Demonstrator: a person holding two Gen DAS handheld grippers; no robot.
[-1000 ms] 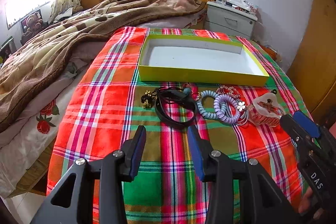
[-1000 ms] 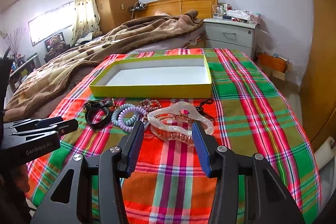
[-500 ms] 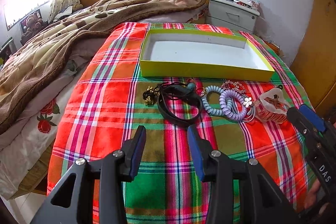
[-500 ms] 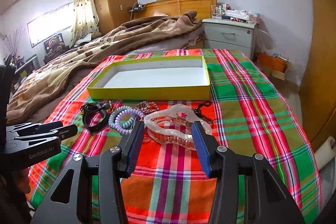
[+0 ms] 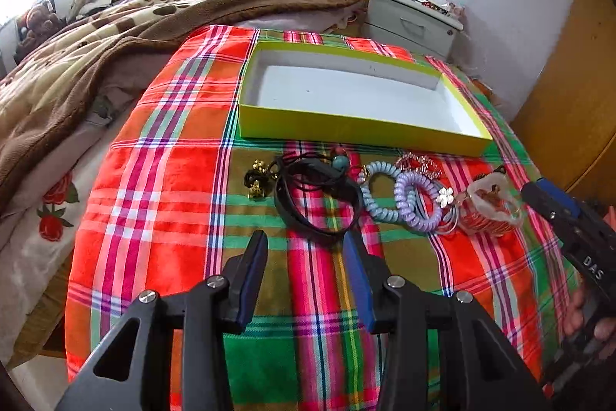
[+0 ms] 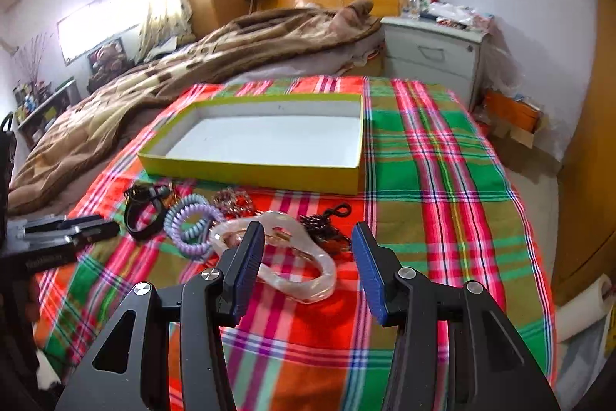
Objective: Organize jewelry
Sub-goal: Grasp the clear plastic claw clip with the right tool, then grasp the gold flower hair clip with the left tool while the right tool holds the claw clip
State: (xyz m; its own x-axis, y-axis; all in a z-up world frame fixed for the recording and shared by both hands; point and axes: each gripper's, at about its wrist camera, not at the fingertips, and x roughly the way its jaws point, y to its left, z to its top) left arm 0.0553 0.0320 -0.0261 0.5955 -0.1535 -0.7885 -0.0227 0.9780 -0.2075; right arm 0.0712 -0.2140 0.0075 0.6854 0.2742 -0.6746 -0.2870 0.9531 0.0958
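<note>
A shallow yellow box with a white inside lies empty on the plaid cloth. In front of it lies a row of jewelry: gold earrings, a black band, blue and purple coil hair ties, a pearly hair claw and a dark chain piece. My left gripper is open, just short of the black band. My right gripper is open, its jaws on either side of the hair claw, close above it.
The plaid cloth covers a table beside a bed with a brown blanket. A grey nightstand stands behind. A wooden wardrobe is at the right. The right gripper also shows in the left wrist view.
Both grippers have moved forward toward the jewelry. The right gripper's jaws have come around the hair claw. Nothing has been picked up.
</note>
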